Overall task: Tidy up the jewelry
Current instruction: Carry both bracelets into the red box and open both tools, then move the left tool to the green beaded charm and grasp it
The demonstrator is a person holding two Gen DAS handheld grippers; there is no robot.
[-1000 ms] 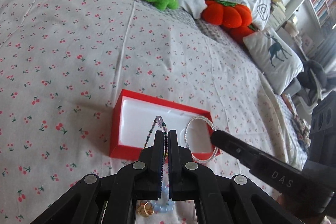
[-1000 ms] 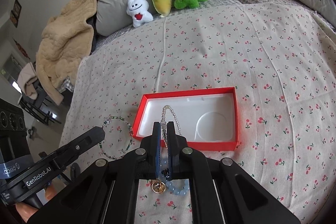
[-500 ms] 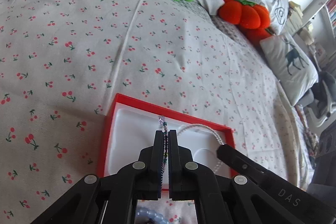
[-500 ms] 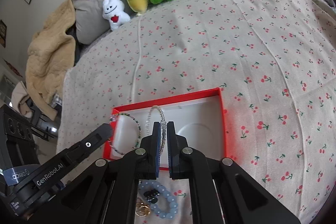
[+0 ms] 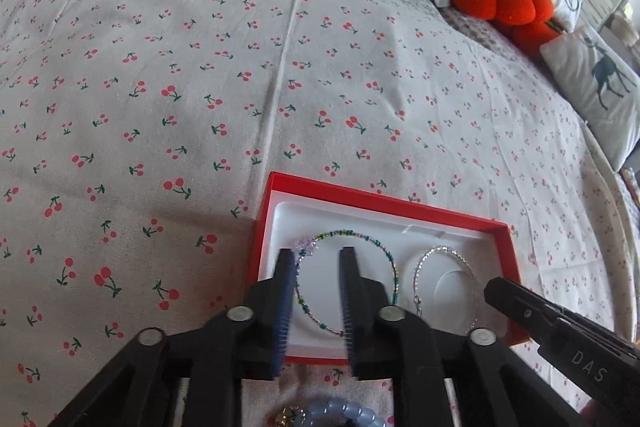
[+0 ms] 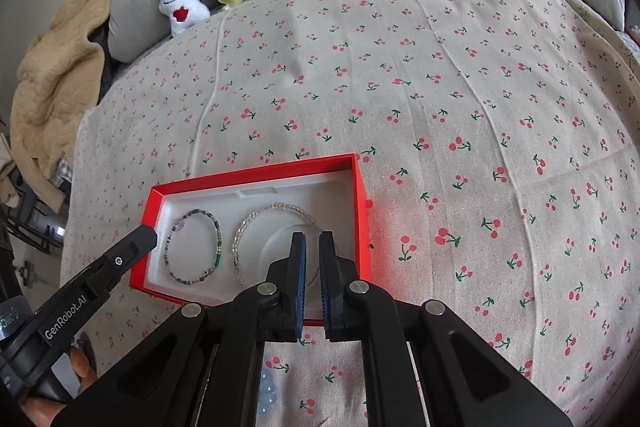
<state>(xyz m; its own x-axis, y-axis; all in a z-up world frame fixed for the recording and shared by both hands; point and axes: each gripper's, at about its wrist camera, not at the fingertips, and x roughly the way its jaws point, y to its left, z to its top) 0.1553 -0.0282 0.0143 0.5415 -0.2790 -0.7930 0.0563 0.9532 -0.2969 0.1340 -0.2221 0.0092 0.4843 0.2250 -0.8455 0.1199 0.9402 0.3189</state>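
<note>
Bracelet (image 5: pixel 347 279) beneath left claw (image 5: pixel 316 259) (released)

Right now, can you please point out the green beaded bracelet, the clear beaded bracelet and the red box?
green beaded bracelet (image 5: pixel 386 254): left wrist view, on its upper right arc.
clear beaded bracelet (image 6: pixel 256 215): right wrist view, on its upper left arc.
red box (image 6: pixel 256 175): right wrist view, on its far wall.

Left gripper (image 5: pixel 316 259) angled down, fingers just parted, nothing pinched; right gripper (image 6: pixel 312 241) angled down too, fingers a narrow slit apart.
</note>
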